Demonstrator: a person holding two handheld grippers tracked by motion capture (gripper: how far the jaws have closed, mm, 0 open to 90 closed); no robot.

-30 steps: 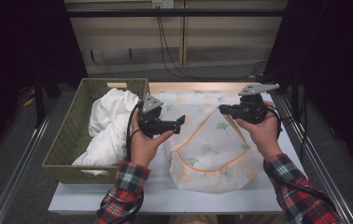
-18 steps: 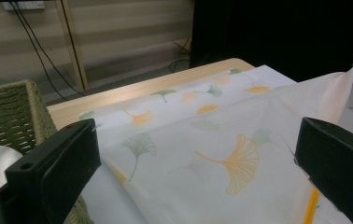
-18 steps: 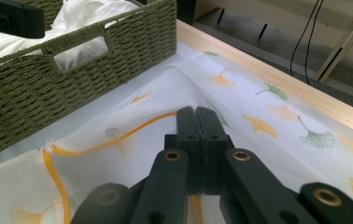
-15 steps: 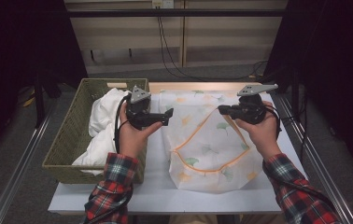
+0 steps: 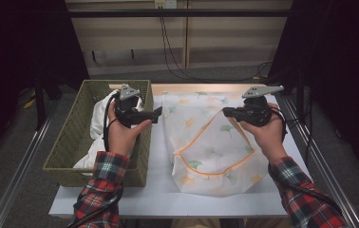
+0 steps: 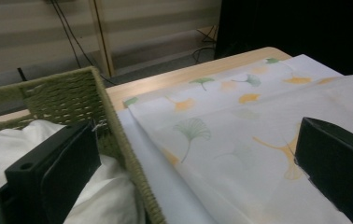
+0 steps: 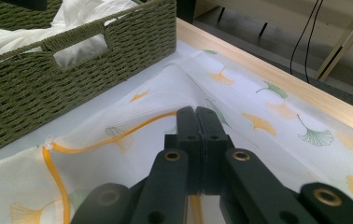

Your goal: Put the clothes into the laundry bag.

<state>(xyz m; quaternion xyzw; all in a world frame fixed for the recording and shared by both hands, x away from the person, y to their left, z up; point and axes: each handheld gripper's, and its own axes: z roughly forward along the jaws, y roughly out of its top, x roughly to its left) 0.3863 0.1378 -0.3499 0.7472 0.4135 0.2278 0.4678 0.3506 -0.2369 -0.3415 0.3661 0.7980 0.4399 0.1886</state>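
Pinching the mesh bag's (image 5: 215, 147) orange rim, right gripper (image 7: 196, 122) clamped, fabric hidden between jaws, left gripper (image 5: 156, 114) spread wide over basket (image 5: 73, 142).

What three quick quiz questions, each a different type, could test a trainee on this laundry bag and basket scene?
1. True or false: the right gripper is shut on the orange-trimmed rim of the mesh laundry bag.
2. What lies inside the green woven basket? A) white cloth B) shoes C) books
3. Fill in: the left gripper hangs with its jaws ____, over the basket's right edge.

Key: 1 true; it holds the bag's mouth raised. 2 A, the white cloth. 3 open, with nothing between them.
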